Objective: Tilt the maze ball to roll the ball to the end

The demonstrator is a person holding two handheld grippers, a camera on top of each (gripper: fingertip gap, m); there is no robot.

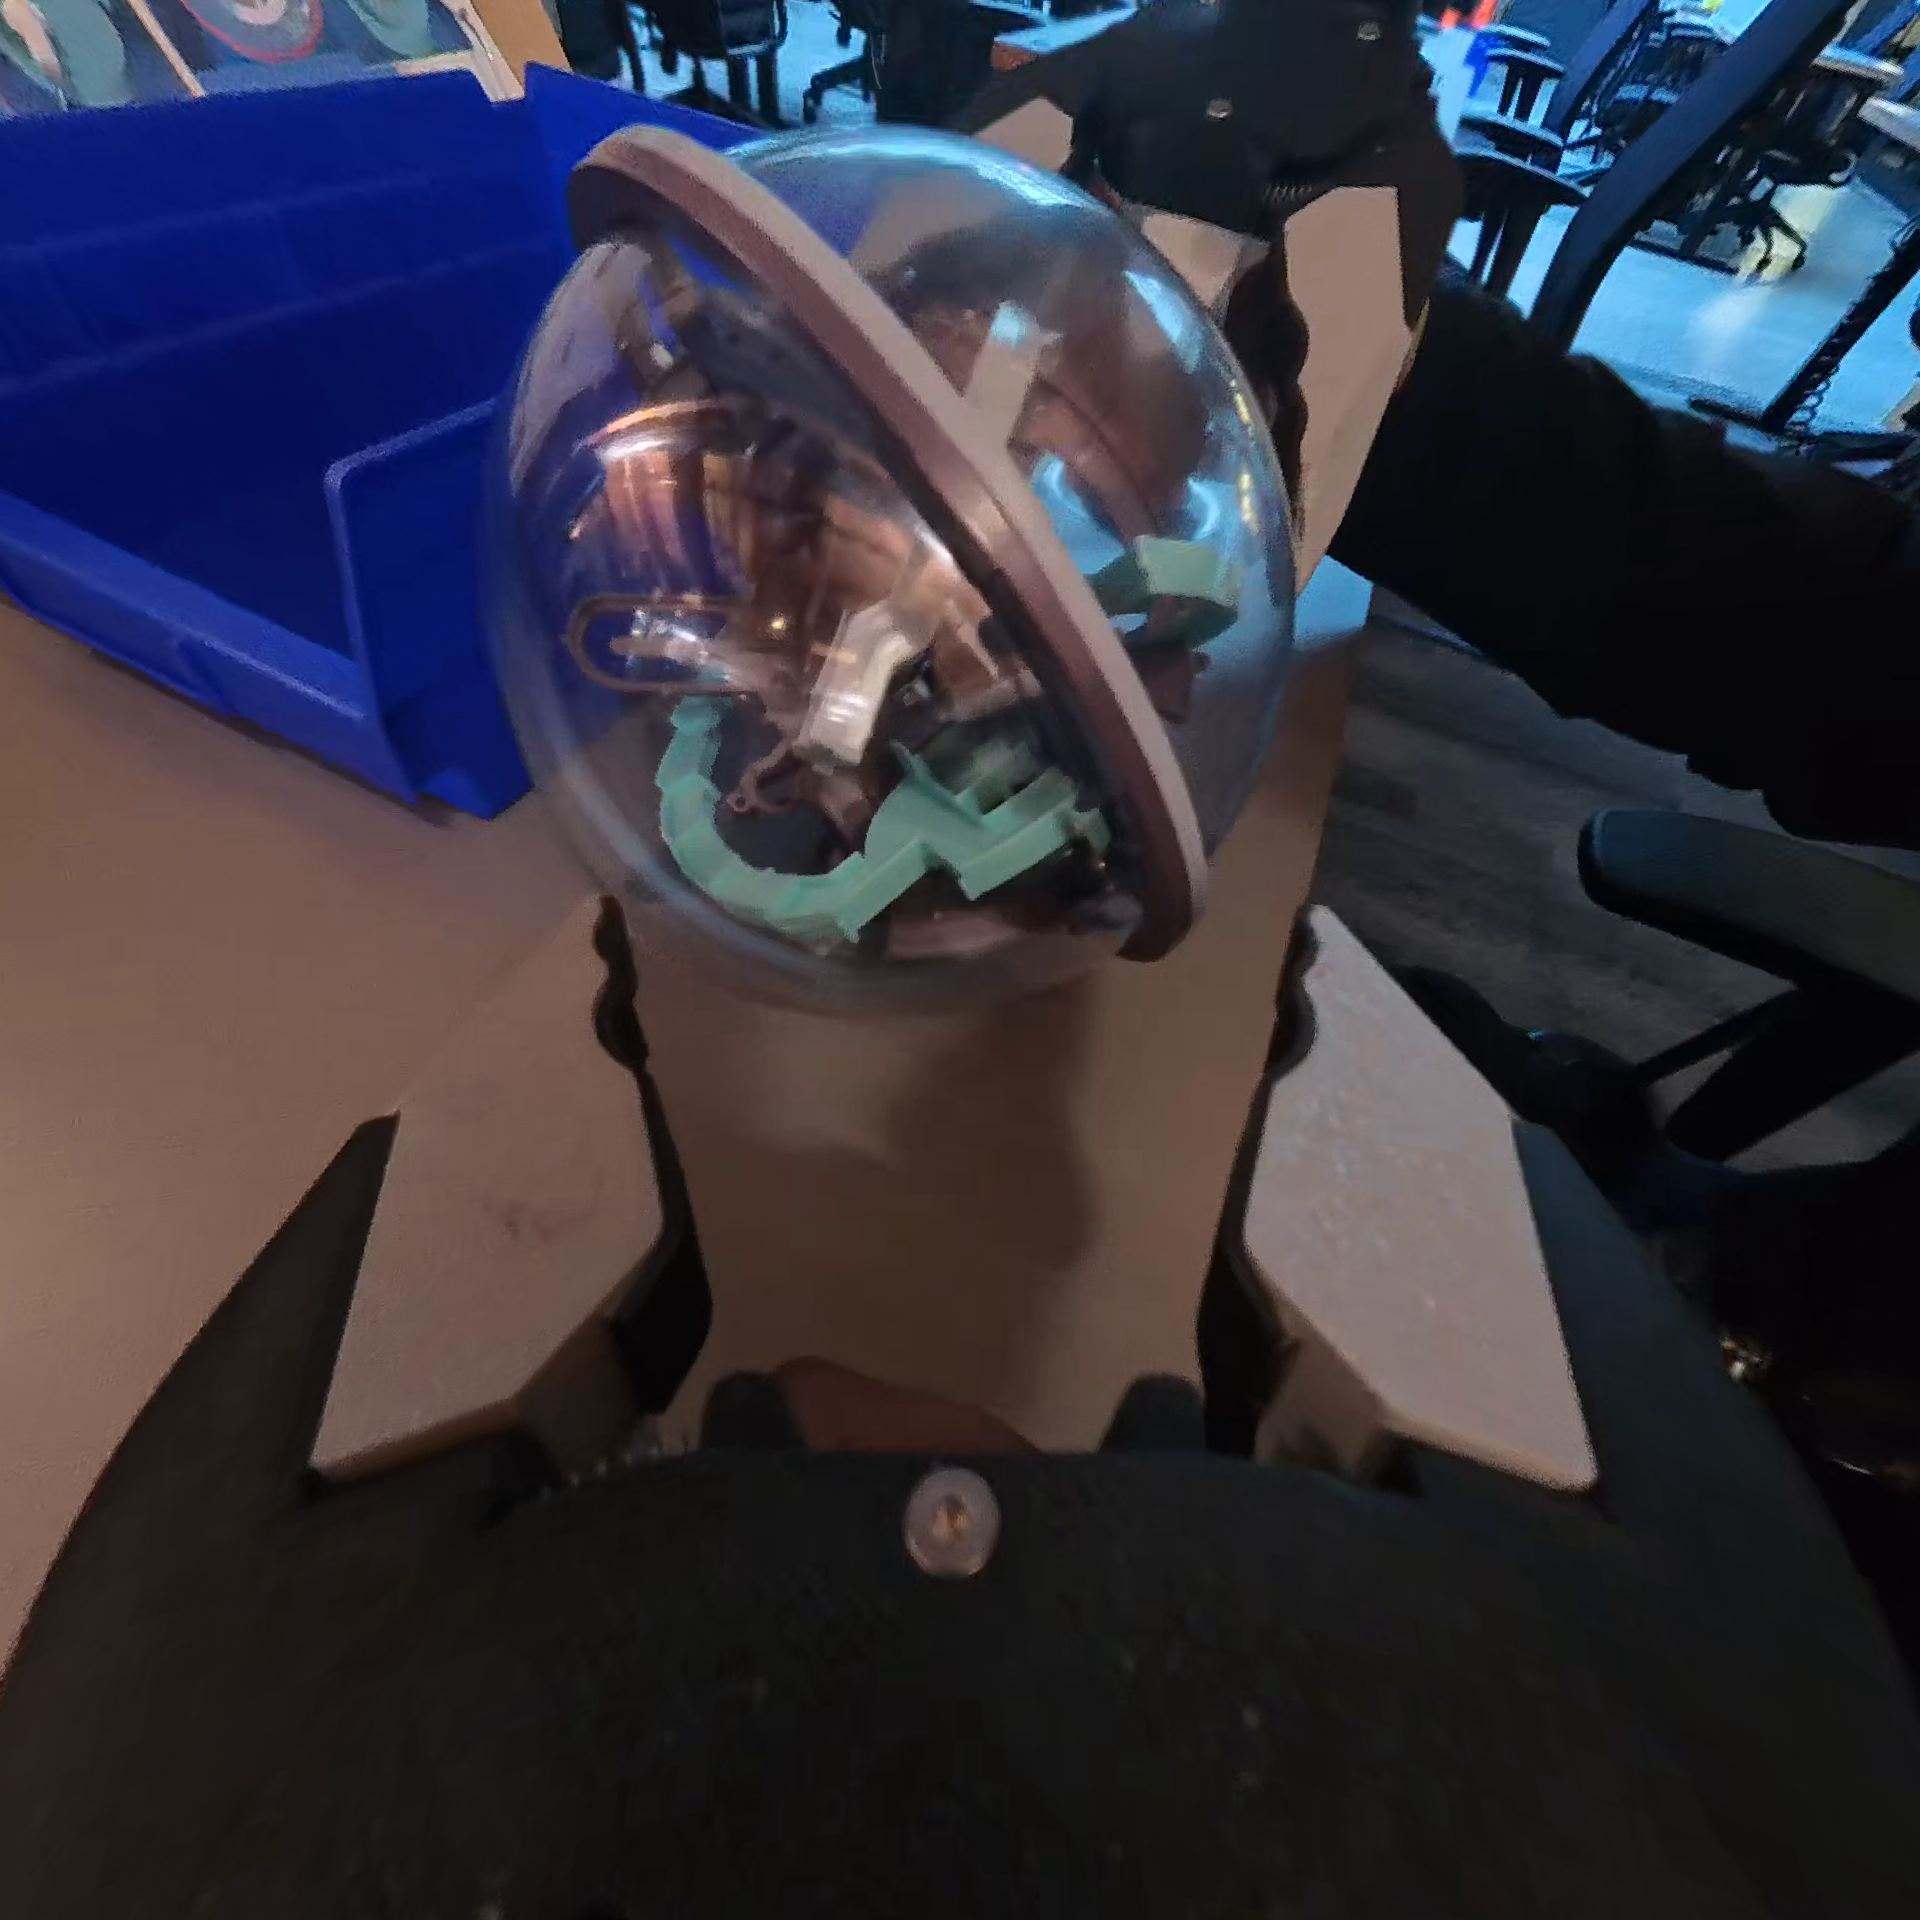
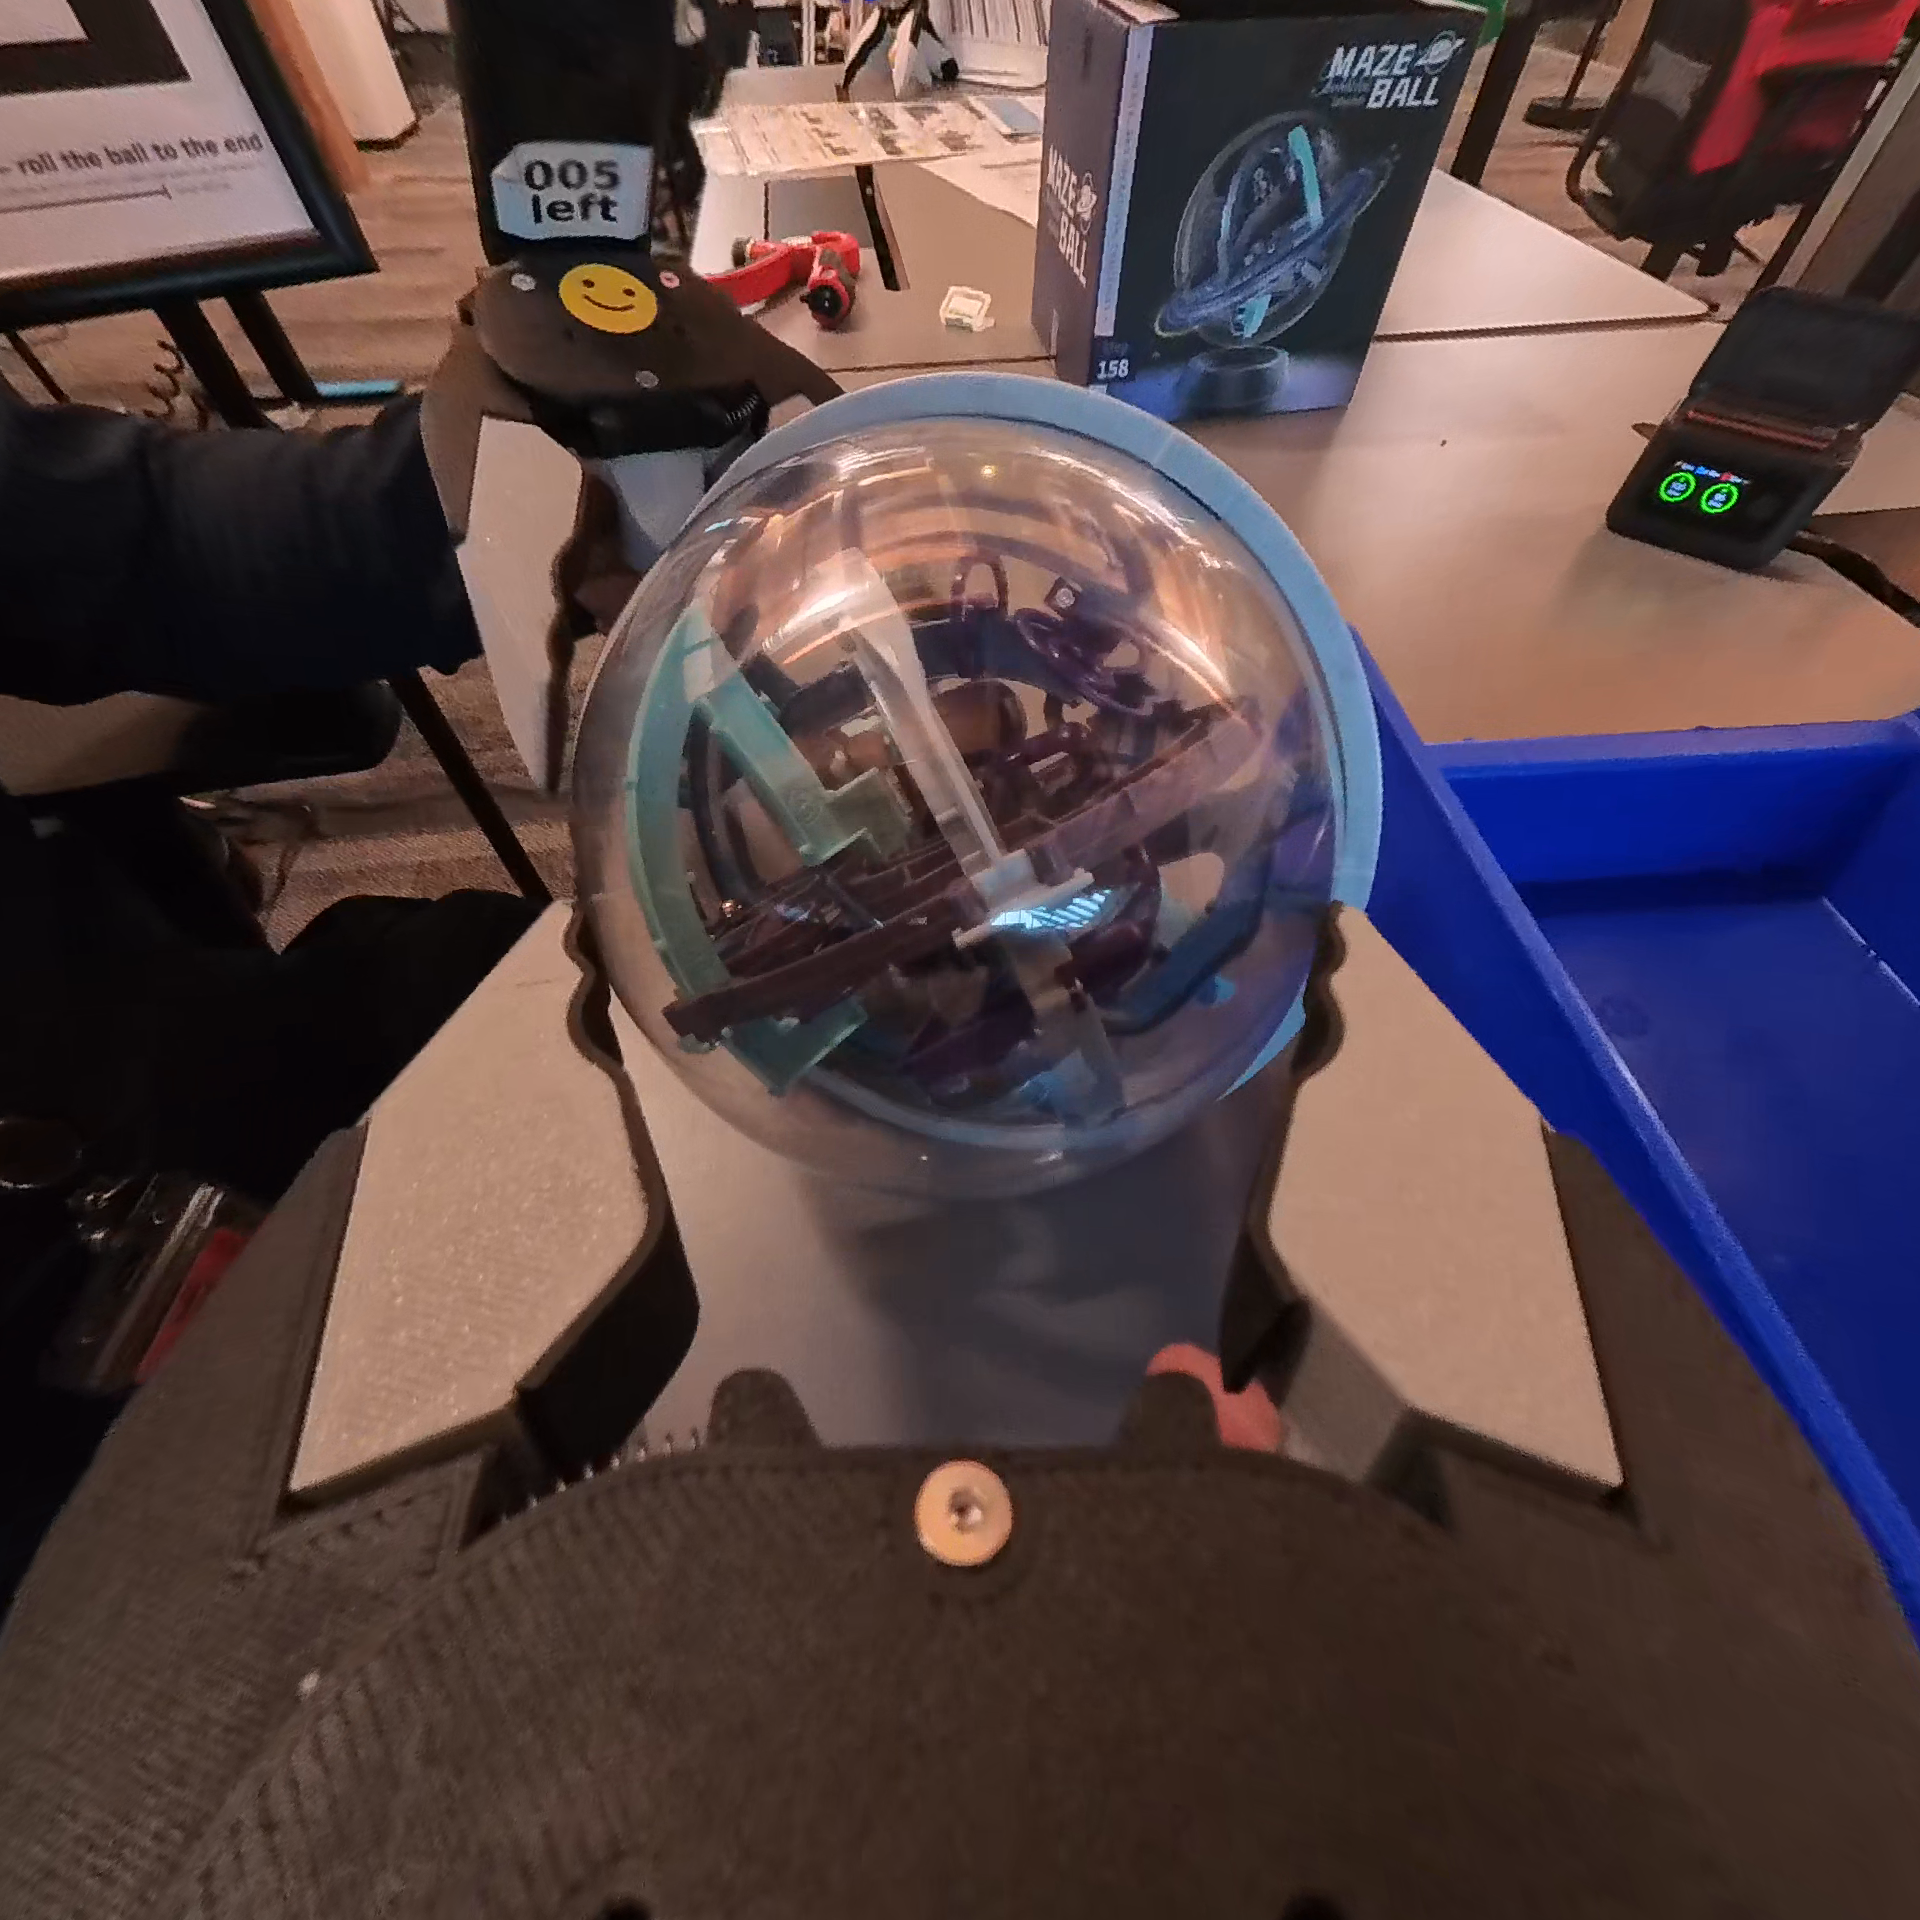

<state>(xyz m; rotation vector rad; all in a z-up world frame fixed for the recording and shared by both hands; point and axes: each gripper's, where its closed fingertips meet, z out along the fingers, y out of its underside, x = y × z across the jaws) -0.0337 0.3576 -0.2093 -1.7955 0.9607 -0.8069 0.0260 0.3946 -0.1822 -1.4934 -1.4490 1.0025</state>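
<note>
Maze ball, a clear sphere tilted above the grey table, is pinched from opposite sides by the left gripper and the right gripper, beside a blue bin.

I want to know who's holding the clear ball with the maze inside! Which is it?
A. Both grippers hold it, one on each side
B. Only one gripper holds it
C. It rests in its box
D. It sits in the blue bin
A: the maze ball sits between the right gripper fingers, with the left gripper closed on its far side, beside the blue bin.
</note>
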